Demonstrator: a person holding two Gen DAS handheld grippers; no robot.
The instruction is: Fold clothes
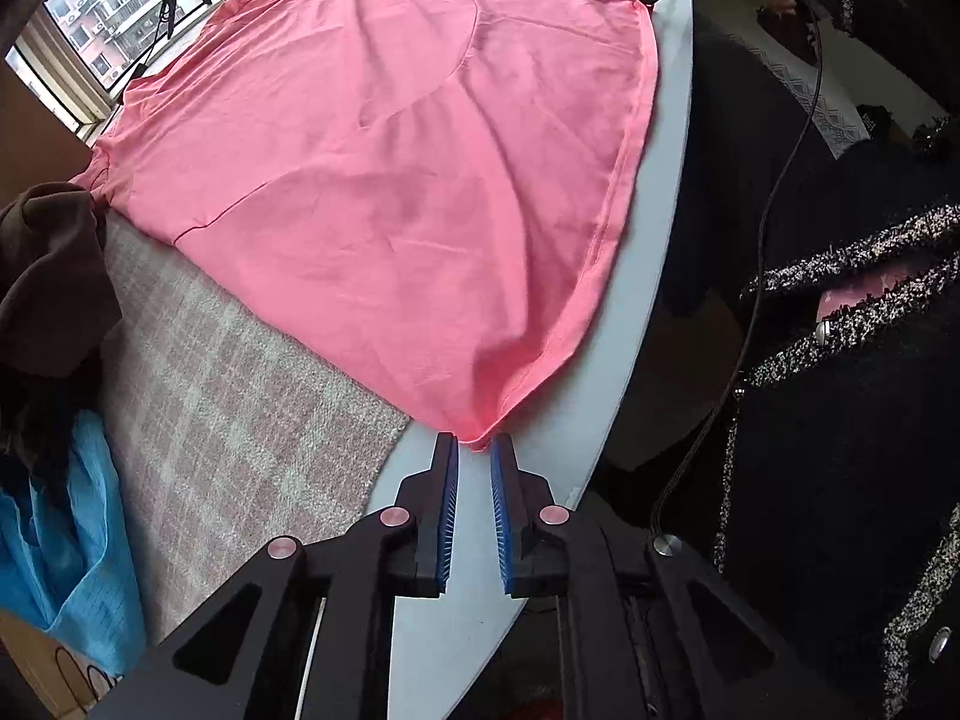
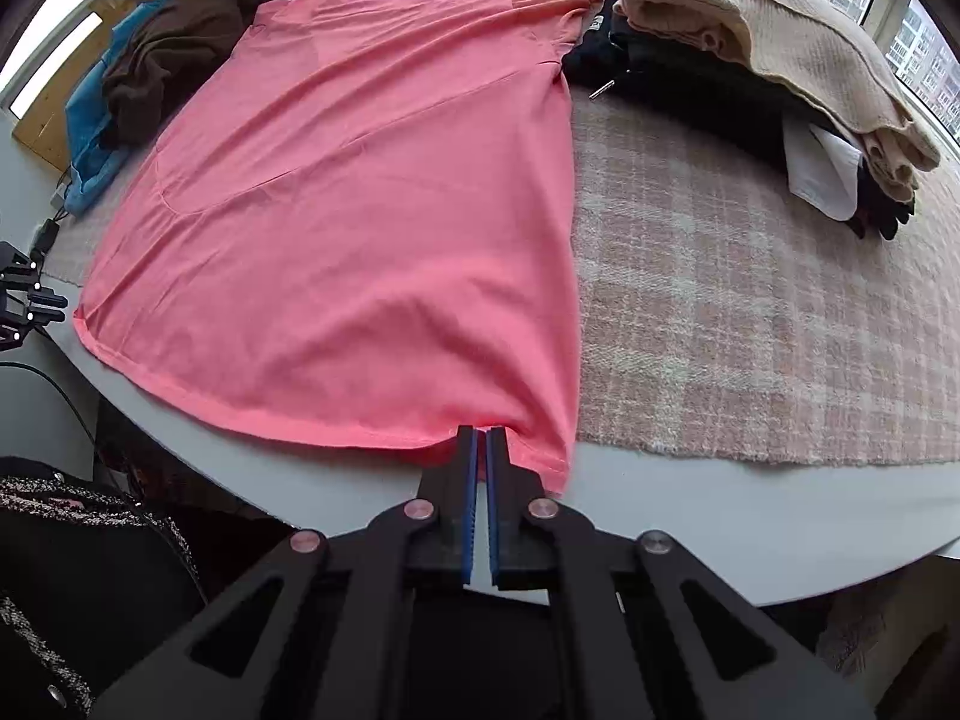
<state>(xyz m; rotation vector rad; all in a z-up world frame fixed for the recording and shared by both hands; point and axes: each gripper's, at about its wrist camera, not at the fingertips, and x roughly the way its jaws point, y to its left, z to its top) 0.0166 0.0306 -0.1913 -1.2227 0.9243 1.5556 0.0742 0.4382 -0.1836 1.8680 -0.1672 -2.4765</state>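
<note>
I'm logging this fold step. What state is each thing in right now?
pink shirt: spread flat, hem at the table's near edge
left gripper: shut on a hem corner
right gripper: shut on the hem near the other corner
beige sweater: folded, on top of a stack
brown garment: crumpled, unfolded
blue garment: crumpled, unfolded

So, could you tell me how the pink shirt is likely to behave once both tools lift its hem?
The pink shirt looks thin and creased, so it will probably drape and sag between the left tool and right tool. It seems light. Its far end may drag over the textured cloth rather than slide freely.
</note>
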